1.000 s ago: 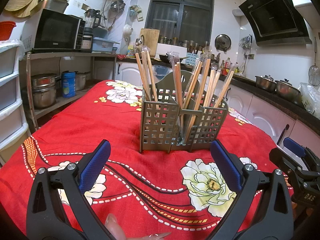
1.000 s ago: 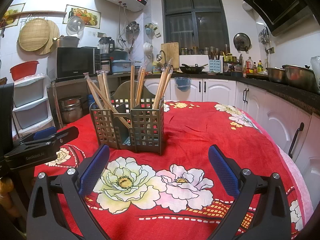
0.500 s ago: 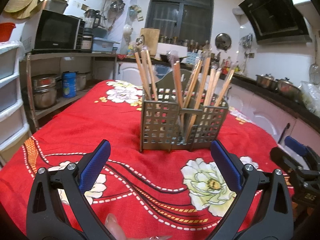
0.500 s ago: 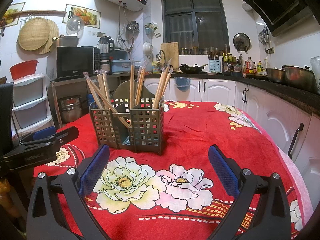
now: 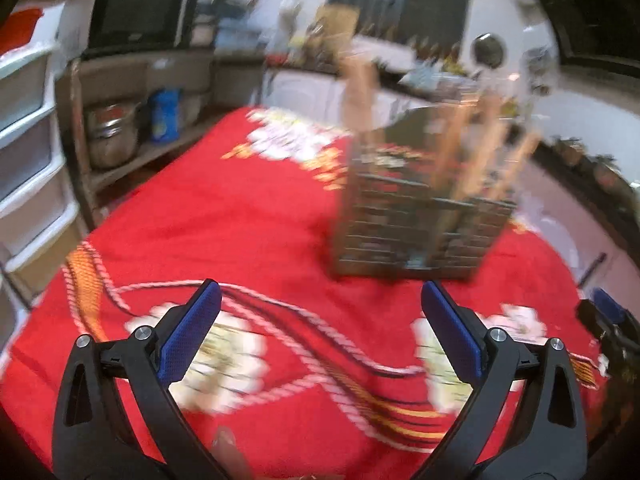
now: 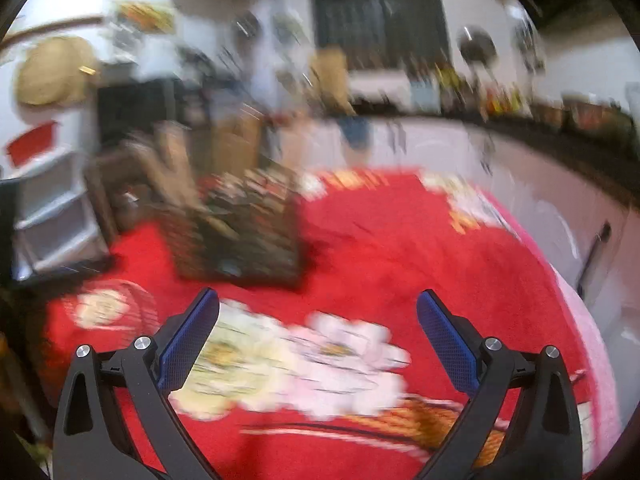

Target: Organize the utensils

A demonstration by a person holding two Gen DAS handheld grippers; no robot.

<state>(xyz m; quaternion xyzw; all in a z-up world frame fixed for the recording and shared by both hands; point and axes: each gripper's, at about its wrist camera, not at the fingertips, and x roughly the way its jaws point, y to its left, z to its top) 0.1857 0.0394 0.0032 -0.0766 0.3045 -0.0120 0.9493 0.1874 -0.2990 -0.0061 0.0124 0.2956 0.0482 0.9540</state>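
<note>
A grey slotted utensil holder full of upright wooden chopsticks stands on the red flowered tablecloth; both views are blurred. In the right wrist view the holder sits to the upper left. My left gripper is open and empty, hanging short of the holder. My right gripper is open and empty too, to the right of the holder. The right gripper's tip shows at the right edge of the left wrist view.
White drawer units and a shelf with a steel pot stand left of the table. White cabinets and a dark counter run along the right. A microwave sits at the back left.
Both views have turned blurred from fast motion. The holder has shifted right and up in the left wrist view, and slightly up in the right wrist view. Both grippers stay open.
</note>
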